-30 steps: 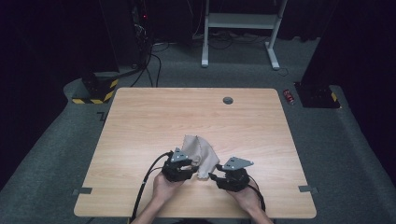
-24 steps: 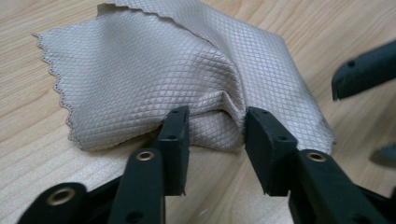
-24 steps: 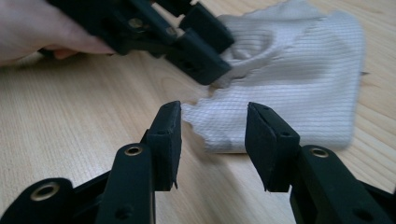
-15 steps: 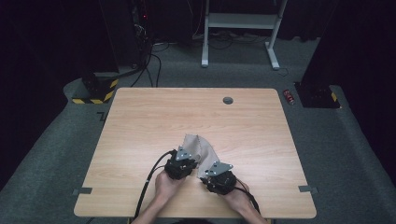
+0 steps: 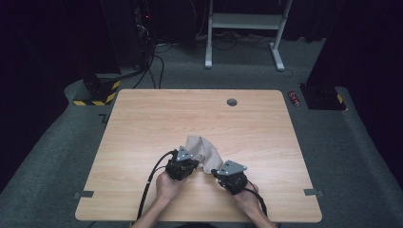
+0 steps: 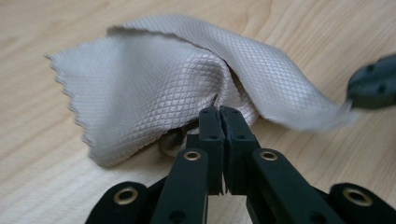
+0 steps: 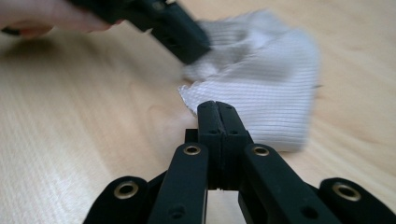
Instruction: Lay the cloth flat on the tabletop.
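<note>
— Pinching what, that left gripper [image 6: 220, 112]?
— A fold of the beige cloth [image 5: 203, 153], lower centre of the table [image 5: 142, 123]; its jaws just closed.
— The right gripper [image 7: 217, 106]?
— It just clamped shut on the cloth's edge.

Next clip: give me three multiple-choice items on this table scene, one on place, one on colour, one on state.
1. Where does the cloth lie on the table?
A. far edge, by the round hole
B. near edge, in front of both grippers
C. left corner

2. What colour is the cloth?
A. red
B. pale beige-grey
C. dark blue

3. How do the left gripper jaws stand?
A. wide open
B. closed at the cloth's edge
C. closed around a cup

Key: 1 B, the high view shows it just beyond the hands; 2 B, pale weave in both gripper views; 3 B, the jaws meet with fabric at their tips.
</note>
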